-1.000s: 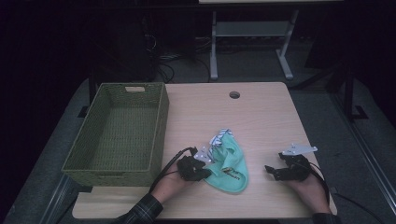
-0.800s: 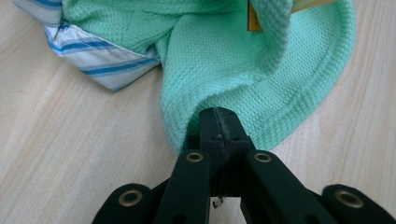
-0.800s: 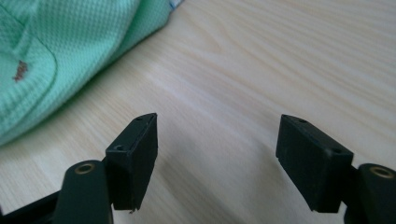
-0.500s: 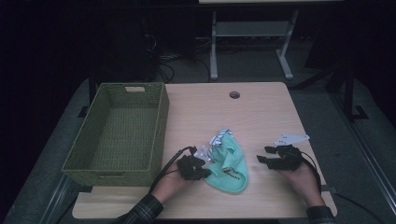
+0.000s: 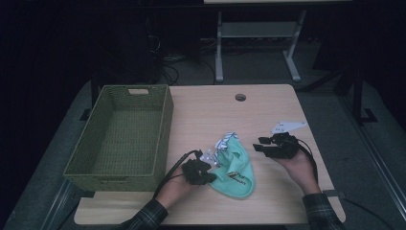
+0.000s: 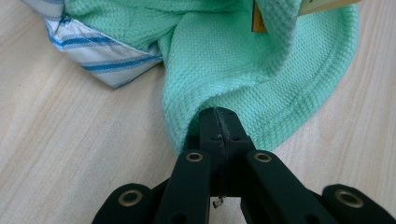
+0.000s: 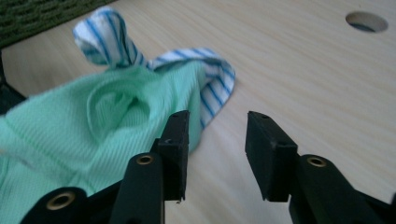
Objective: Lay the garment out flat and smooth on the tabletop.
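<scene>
Clearly, unreadable yellow tag (image 6: 256,16) on claw-pinched green cloth (image 6: 261,79).

Left claw (image 6: 218,122) pinched tight on the mint waffle-weave cloth's (image 6: 261,79) hem, over pale wooden table (image 6: 70,154).

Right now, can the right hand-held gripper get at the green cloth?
Probably yes: the right hand-held gripper is open beside the green cloth, with only bare table between them.
</scene>
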`<action>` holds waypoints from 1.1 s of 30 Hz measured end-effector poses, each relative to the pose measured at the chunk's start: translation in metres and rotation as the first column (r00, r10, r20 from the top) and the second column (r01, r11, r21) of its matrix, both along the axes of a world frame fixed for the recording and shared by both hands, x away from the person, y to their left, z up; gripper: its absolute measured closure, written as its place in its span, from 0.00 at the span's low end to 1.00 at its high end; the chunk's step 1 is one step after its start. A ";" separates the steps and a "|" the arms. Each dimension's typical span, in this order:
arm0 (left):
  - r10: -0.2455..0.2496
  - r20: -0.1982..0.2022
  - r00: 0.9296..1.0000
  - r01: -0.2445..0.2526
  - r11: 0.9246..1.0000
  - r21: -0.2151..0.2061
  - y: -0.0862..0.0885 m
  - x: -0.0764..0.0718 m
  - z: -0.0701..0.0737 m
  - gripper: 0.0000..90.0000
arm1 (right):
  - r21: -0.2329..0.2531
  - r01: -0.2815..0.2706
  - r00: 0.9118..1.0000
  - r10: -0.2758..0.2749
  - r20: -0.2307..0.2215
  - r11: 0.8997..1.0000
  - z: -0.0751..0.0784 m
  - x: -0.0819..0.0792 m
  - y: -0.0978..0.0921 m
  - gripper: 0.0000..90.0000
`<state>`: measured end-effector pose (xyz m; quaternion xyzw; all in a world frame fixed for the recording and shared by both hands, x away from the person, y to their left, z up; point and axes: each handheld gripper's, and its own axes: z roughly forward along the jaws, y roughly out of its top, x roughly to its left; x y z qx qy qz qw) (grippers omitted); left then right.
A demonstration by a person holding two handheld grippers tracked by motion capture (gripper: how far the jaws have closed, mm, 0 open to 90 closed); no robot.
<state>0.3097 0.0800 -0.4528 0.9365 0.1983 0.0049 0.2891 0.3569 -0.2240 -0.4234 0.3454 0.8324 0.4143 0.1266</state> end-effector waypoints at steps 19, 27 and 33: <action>0.022 -0.018 1.000 -0.022 1.000 -0.020 -0.001 0.001 -0.001 0.99 | 0.004 -0.065 0.996 0.065 -0.064 0.998 -0.008 0.053 0.056 0.72; 0.025 -0.018 1.000 -0.025 0.999 -0.023 -0.001 0.001 -0.001 0.99 | -0.020 -0.074 0.993 0.072 -0.097 0.997 -0.016 0.061 0.068 0.76; 0.026 -0.022 0.999 -0.027 0.999 -0.021 -0.001 0.000 -0.001 0.99 | -0.039 -0.090 0.989 0.084 -0.124 0.995 -0.025 0.064 0.071 0.86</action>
